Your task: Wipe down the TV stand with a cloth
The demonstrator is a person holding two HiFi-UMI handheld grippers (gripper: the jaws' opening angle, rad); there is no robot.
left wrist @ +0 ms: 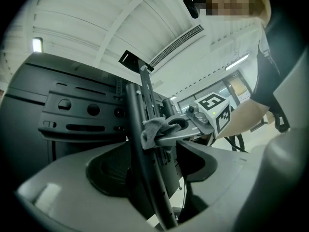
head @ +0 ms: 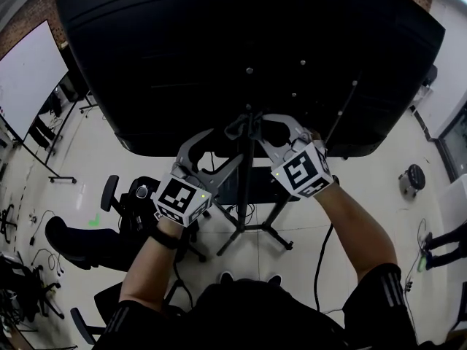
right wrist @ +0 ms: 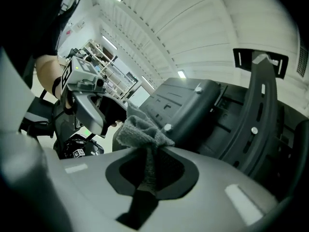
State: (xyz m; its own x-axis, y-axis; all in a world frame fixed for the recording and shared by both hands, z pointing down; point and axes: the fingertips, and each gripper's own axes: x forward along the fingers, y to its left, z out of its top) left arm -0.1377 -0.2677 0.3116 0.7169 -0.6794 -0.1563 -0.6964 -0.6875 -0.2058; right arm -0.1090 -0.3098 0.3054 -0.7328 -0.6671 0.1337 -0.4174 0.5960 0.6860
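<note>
The black back of the TV (head: 248, 42) fills the top of the head view, carried on a black stand pole (head: 246, 188). My right gripper (head: 252, 125) is shut on a bunched grey cloth (right wrist: 142, 129) and holds it against the upper pole just under the TV. In the left gripper view the cloth (left wrist: 154, 129) touches the pole (left wrist: 145, 178). My left gripper (head: 230, 146) is open, its jaws on either side of that pole with a gap showing on the right side. A curved bracket arm (right wrist: 256, 115) of the stand rises at the right of the right gripper view.
The stand's legs (head: 277, 235) spread over the pale floor, with a cable (head: 321, 261) hanging beside them. A black office chair (head: 109, 239) sits at lower left and a whiteboard (head: 25, 71) at far left. My shoes (head: 248, 277) are close to the stand's base.
</note>
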